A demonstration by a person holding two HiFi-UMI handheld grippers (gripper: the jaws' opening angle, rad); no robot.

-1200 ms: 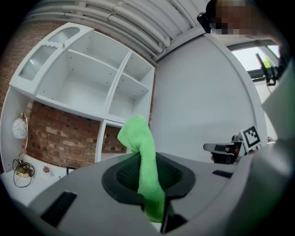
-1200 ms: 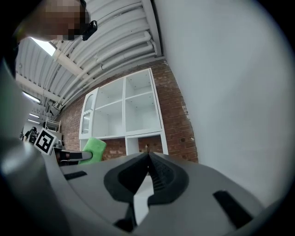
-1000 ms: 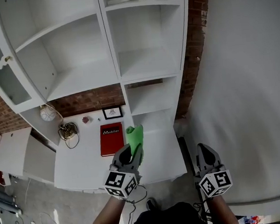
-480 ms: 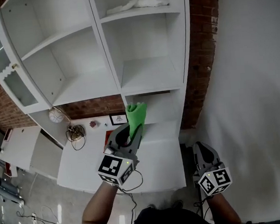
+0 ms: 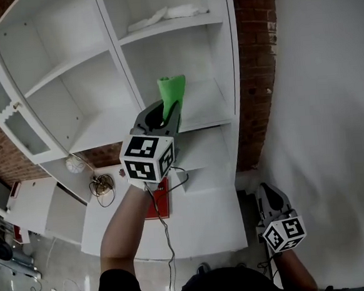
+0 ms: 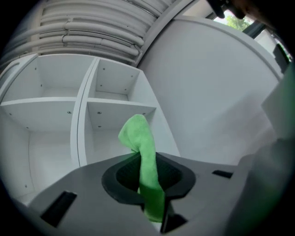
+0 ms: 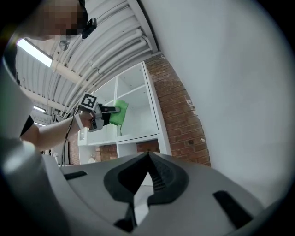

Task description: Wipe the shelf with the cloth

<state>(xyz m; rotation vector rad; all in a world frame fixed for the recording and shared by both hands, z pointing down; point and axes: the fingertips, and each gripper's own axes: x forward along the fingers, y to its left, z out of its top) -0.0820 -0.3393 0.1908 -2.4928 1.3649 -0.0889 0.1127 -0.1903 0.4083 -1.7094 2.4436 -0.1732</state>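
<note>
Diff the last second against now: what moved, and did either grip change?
The left gripper rose from over the desk to the right column of the shelf, arm stretched out, carrying the cloth up with it. Nothing was taken or let go: it stays shut on the cloth. The right gripper stays low at the right, shut and empty.

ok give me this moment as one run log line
left hand-held gripper: shut on green cloth, up before white shelf | right hand-held gripper: shut, empty, low | wipe: contact unclear
</note>
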